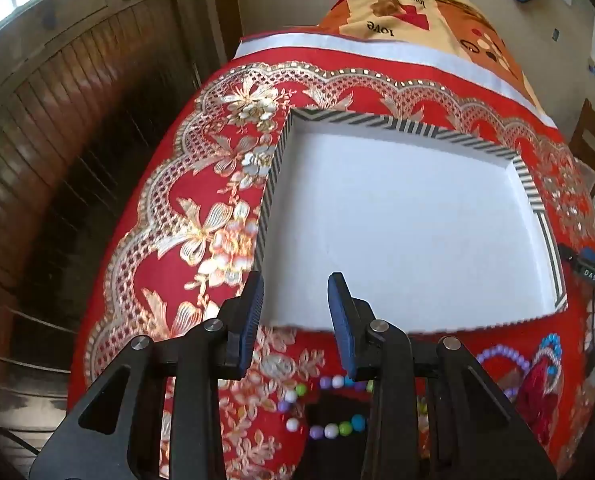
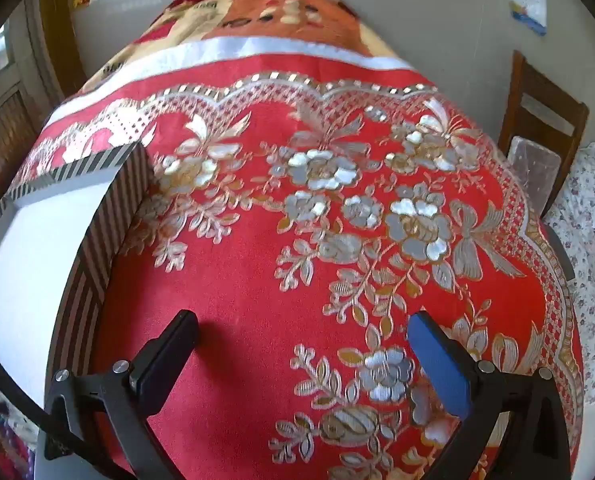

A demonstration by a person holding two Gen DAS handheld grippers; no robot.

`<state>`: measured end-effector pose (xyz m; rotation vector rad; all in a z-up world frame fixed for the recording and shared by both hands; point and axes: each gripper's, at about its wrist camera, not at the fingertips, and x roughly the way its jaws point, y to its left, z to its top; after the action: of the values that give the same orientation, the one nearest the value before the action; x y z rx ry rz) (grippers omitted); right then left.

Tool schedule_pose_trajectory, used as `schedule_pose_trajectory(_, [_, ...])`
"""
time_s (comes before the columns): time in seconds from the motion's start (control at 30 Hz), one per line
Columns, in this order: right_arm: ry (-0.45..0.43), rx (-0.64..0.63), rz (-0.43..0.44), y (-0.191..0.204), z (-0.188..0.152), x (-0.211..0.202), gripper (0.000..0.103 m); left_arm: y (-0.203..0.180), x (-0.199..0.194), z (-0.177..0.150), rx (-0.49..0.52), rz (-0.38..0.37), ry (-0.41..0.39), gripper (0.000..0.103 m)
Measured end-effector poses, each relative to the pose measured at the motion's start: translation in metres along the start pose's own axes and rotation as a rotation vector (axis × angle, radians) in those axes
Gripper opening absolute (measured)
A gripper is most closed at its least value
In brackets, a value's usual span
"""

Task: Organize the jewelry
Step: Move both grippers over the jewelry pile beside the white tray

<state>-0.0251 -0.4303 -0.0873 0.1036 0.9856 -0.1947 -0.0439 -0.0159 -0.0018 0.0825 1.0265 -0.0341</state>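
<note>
Nothing is packed yet: left gripper (image 1: 296, 312), jaws parted and bare, hovers at the near edge of the white box (image 1: 409, 232) with the beaded bracelet (image 1: 325, 412) beneath it, while right gripper (image 2: 303, 354) gapes empty over red cloth (image 2: 257, 292); the next move, I judge, is dropping onto the beads.

From my end the tablecloth (image 2: 257, 300) reads as red cloth with a soft, matt nap, its flowers woven in glossy gold and silver thread. The box (image 1: 273, 184) looks like smooth matt white card inside, with striped paper on its rim. The bead bracelet (image 1: 329, 430) looks like shiny plastic. My left claw (image 1: 296, 320) has matt black plastic arms, bright metal pins and ribbed blue pads. The door (image 1: 77, 120) is glossy brown slatted wood.
</note>
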Motion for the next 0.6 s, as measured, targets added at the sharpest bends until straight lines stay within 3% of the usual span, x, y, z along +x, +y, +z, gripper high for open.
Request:
schedule_pose_trajectory(0.2, [0.086,0.051,-0.021,0.003,-0.025,-0.029,0.103,-0.002,-0.012,-0.022,-0.015,0.003,0.005,0.033])
schedule_pose_trajectory(0.37, [-0.003,0.085,0.016,0.021,-0.060,-0.093,0.103,-0.002,-0.024,-0.034,-0.028,-0.008,0.003,0.033])
schedule_pose_trajectory(0.6, [-0.065,0.019,0.051,0.070,-0.086,-0.153,0.103,-0.011,-0.040,-0.053,-0.042,-0.021,0.008,0.033])
